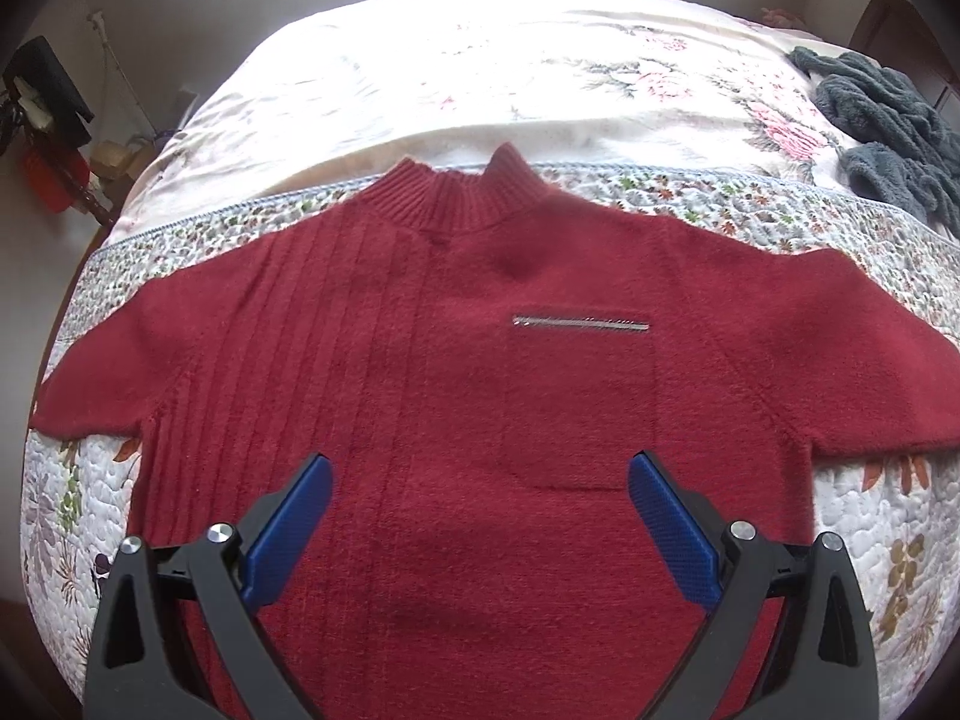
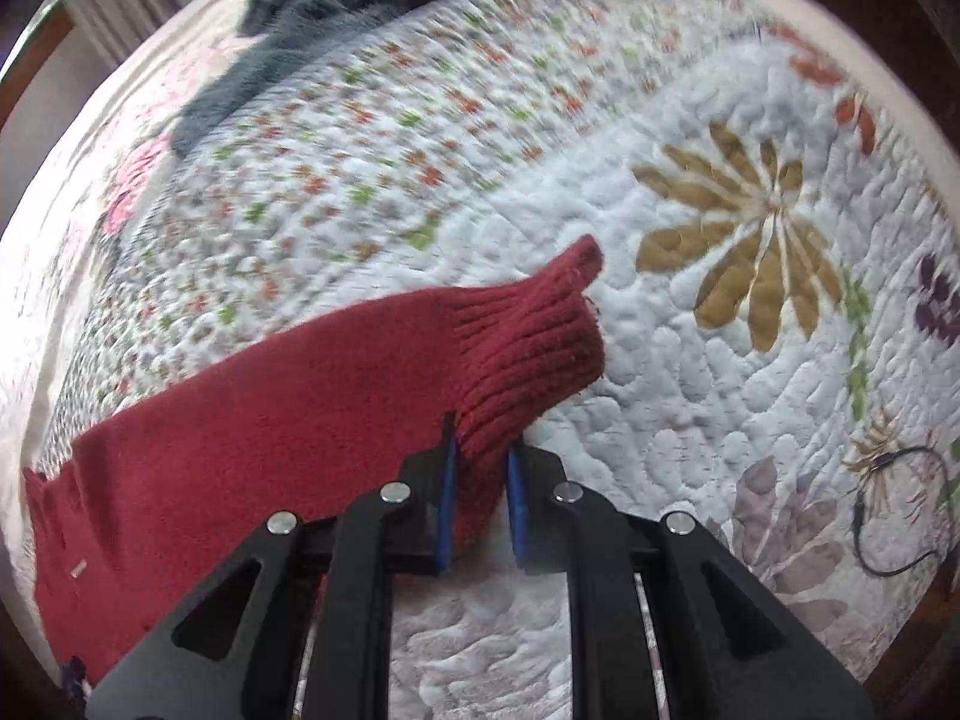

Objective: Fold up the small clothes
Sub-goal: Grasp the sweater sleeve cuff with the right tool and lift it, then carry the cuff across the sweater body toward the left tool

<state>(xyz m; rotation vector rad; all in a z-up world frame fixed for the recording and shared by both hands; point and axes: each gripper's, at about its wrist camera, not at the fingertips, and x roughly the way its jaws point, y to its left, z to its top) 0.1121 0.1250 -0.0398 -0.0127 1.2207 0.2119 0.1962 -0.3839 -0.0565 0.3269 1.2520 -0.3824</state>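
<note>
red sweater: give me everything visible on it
The red sweater is fuzzy dark-red knit, lying front up and spread flat on the floral quilt, sleeves out sideways. It has a ribbed mock collar, vertical ribbing down one side, and a chest pocket with a silver zipper. The right gripper pinches its ribbed cuff; the left gripper hovers open over the body.
</note>
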